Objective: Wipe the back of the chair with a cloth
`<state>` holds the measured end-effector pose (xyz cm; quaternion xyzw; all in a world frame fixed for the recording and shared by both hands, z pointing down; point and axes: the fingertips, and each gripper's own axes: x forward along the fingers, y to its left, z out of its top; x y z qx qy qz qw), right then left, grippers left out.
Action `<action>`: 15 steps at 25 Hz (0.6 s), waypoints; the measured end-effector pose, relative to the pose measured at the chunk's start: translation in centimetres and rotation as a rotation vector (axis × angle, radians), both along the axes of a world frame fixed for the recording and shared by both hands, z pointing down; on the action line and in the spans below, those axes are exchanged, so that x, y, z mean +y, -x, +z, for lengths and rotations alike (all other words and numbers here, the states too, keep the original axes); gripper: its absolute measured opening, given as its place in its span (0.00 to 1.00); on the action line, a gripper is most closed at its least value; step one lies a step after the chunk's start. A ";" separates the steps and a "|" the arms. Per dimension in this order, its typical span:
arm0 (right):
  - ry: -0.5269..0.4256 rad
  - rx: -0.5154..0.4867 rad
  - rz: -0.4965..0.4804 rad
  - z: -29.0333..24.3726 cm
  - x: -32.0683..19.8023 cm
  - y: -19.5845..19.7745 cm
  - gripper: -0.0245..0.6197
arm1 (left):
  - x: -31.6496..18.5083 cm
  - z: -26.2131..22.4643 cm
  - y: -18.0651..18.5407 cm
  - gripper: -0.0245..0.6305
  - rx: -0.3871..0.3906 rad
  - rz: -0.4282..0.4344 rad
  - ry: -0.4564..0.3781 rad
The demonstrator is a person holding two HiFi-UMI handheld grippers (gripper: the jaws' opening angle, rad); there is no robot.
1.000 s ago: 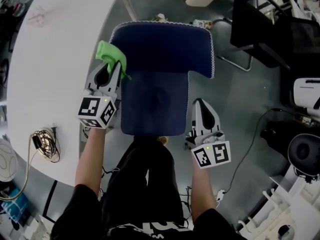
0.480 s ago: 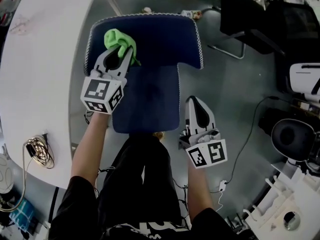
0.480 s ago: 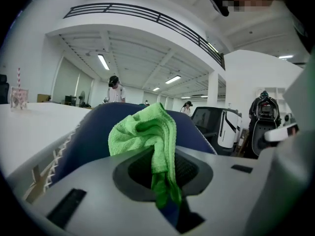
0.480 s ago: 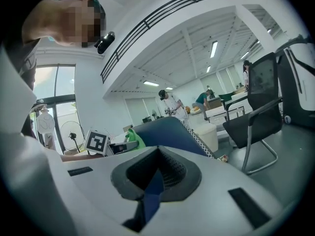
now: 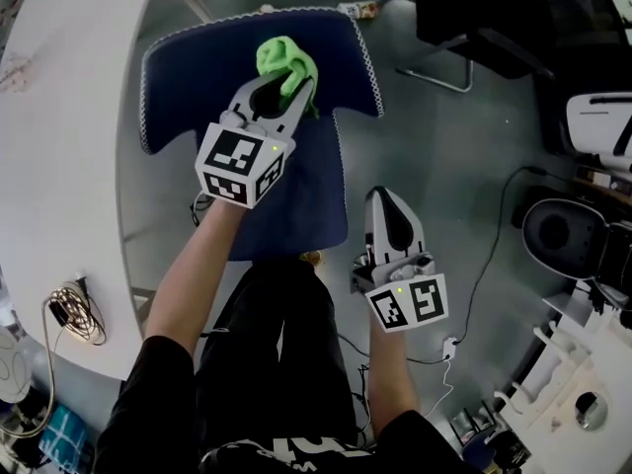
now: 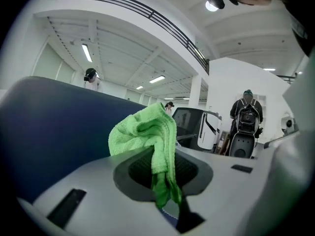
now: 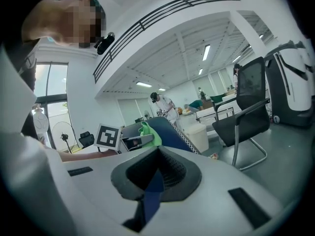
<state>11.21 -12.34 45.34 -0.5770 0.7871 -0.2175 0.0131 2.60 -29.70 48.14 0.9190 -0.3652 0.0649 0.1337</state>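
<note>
The left tongs (image 5: 293, 85) are clamped on a green cloth (image 5: 284, 59). Only a thin tail of it is pinched between the jaws, and the rest bunches up loose past the tips. That wad sits over the blue chair back (image 5: 197, 62), toward its far edge. I cannot tell how firmly it presses there.

To my eye the risk is the grip. If the fabric drags hard, the tail could slide out, or the wad could fold back so that the hard tips rub the upholstery instead.

The right tongs (image 5: 386, 203) hang well off to the right and nearer the person, closed to a slit on nothing. With nothing bracing the chair, a firm stroke might push it away or toward the white worktop (image 5: 69, 136) on the left.
</note>
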 end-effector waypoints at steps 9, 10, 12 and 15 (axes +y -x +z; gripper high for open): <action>0.010 -0.004 0.049 0.6 1.4 -1.2 0.03 | 2.7 -0.9 -6.3 0.14 0.078 0.169 0.034; 0.011 -0.007 0.050 0.6 1.5 -1.1 0.03 | 3.1 -1.0 -6.1 0.14 0.075 0.172 0.030; 0.010 -0.009 0.049 0.7 1.7 -0.8 0.03 | 3.7 -1.1 -5.1 0.14 0.063 0.158 0.015; 0.008 -0.008 0.036 1.0 1.7 -0.4 0.03 | 4.1 -1.0 -2.5 0.14 0.055 0.102 0.005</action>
